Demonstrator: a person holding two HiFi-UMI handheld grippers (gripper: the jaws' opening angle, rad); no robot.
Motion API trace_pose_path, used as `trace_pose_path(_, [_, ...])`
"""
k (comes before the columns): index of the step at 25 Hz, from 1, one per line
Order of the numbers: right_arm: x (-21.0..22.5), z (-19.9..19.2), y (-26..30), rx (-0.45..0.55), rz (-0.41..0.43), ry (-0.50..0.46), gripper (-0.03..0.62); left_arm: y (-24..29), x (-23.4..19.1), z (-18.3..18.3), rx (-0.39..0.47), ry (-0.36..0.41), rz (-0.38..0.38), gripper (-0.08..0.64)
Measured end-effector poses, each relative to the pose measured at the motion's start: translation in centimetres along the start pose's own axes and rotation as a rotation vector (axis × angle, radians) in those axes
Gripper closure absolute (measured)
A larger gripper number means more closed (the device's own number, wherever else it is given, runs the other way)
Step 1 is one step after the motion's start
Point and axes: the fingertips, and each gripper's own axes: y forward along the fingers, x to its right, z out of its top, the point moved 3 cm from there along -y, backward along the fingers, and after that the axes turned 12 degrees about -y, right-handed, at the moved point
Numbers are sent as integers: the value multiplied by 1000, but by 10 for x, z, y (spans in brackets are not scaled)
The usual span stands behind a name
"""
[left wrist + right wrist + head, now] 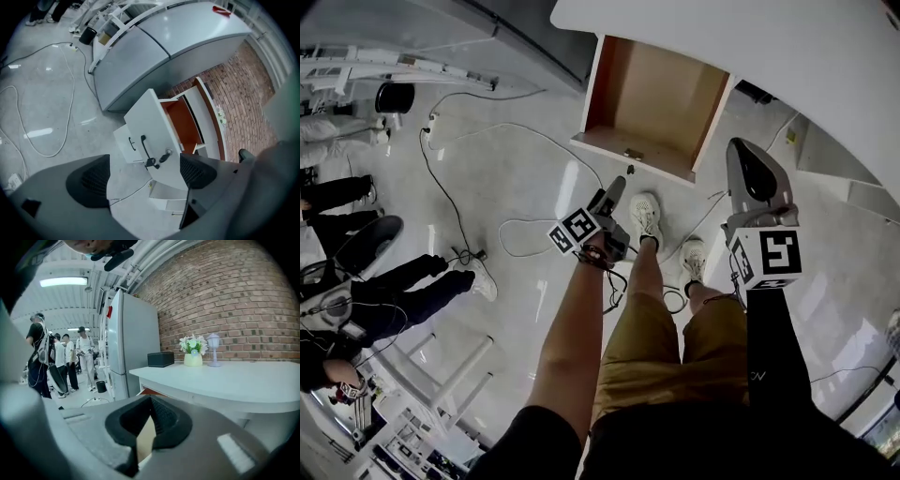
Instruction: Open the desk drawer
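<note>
1. Drawer (656, 98) stood pulled well out from under the desk (750, 37). Its brown inside was bare, so the opening looked as good as done.
2. Its white front, the face farthest from the desk, carried a black bar handle (145, 146). Keys (151, 162) hung from the lock just beside that handle.
3. Left gripper (614, 195) hovered just off the front, on the side away from the desk. Its jaws were spread wide and touched nothing; the handle showed between the pads but apart from them.
4. Right gripper (748, 164) was held up near the desk's edge, jaws brought together with nothing between them.
5. By my judgement the drawer was a stiff board box on runners, and light while empty. It would likely slide under a steady pull and bind if dragged askew.
6. The middle of the handle seemed the best hold, with the jaws across the bar and the pull straight away from the desk. The loose keys could swing and snag, so they were best avoided.
</note>
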Motion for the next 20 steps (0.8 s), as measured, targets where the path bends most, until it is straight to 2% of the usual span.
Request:
trace_pose_path(4, [9,36,-26,34,19,2,592,-31,45,-7,47,28,-26,114])
trace_pose_path(10, [27,90,-62,81,15,20,592,-72,117,-3,108,163,-41,114])
trace_pose_path(16, [35,141,-87,96,27,-1,592,-116,187,0,149,323,-31,114])
trace_pose_path(20, [38,174,-97,107,45,-46,592,-149,240,-5,190,509,-11,114])
